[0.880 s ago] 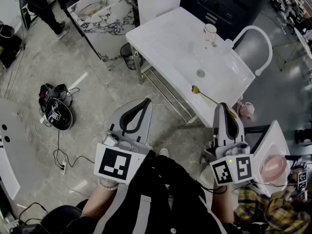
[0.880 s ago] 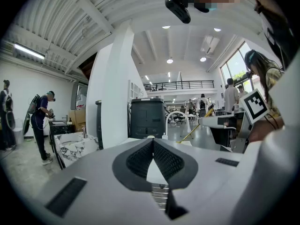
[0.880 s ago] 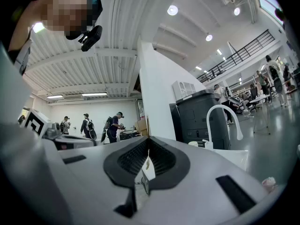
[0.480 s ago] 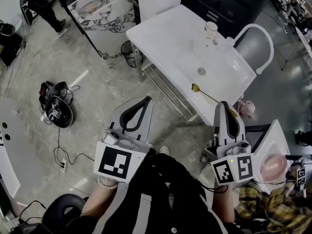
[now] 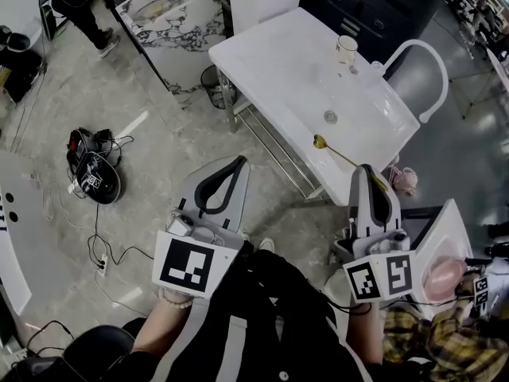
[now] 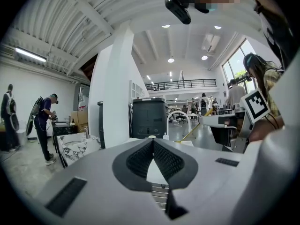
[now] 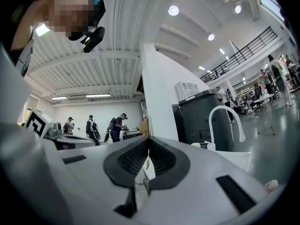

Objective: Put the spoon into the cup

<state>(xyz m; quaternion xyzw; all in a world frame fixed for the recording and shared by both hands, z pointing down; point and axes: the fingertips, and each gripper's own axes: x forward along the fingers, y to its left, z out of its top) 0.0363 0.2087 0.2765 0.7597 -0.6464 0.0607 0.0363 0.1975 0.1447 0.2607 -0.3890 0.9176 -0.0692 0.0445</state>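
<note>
A gold spoon [image 5: 329,150] lies at the near edge of the white sink table [image 5: 278,62], its bowl on the top and its handle running out towards my right gripper. The pale cup [image 5: 345,49] stands upright at the far side, beside the white arched faucet [image 5: 425,70]. My left gripper [image 5: 239,163] hangs shut over the floor, short of the table and well left of the spoon. My right gripper [image 5: 364,171] is shut with nothing in it, its tip just short of the spoon's handle end. Both gripper views show the jaws [image 6: 152,140] [image 7: 148,138] pressed together.
A marble-topped table [image 5: 171,10] and a small bin [image 5: 211,82] stand left of the sink table. A black device with cables [image 5: 94,175] lies on the floor at left. A pink bowl [image 5: 445,275] sits on a white surface at right. People stand in the background.
The head view has drifted a little, so the table sits slightly higher and further right in it. Both grippers hold the same place and stay shut.
</note>
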